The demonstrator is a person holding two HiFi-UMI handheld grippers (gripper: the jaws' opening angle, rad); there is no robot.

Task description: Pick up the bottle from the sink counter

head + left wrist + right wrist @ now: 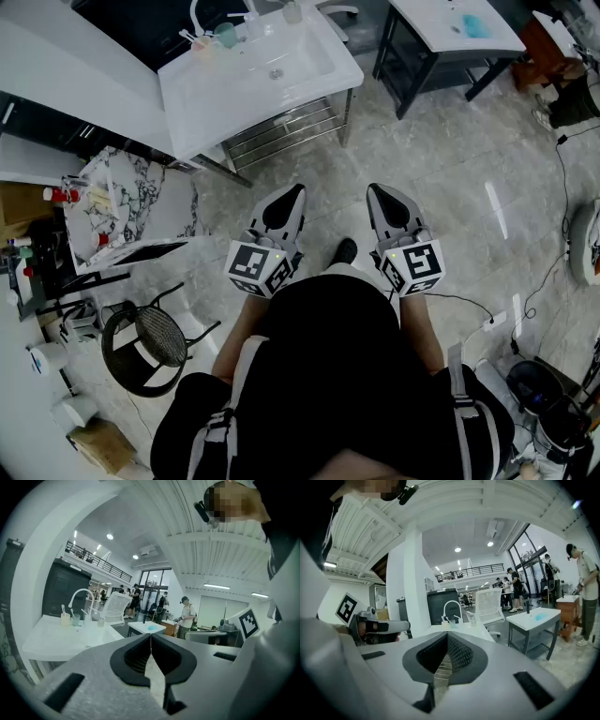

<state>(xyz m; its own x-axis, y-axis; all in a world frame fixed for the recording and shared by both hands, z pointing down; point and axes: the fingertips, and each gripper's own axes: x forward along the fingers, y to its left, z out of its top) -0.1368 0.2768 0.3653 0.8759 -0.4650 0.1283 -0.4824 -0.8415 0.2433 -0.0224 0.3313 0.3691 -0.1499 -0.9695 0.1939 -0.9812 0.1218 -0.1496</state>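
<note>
Your bottle [292, 11], as far as it can be made out, is the small pale container on the back edge of the white sink worktop [216, 94], at about twelve o'clock from your hands in the head view; it is too small to be sure of. To its nine o'clock along the same edge stand a teal cup [226, 36] and a cup with toothbrushes [201, 39], by the curved faucet [196, 13]. Well apart from the sink, your left hand-held gripper [297, 188] and your right hand-held gripper [375, 188] hang side by side over the marble floor [450, 187]. Both are pinched narrow, jaws tip to tip, with nothing between them. A second white table [450, 23] stands at one o'clock.
</note>
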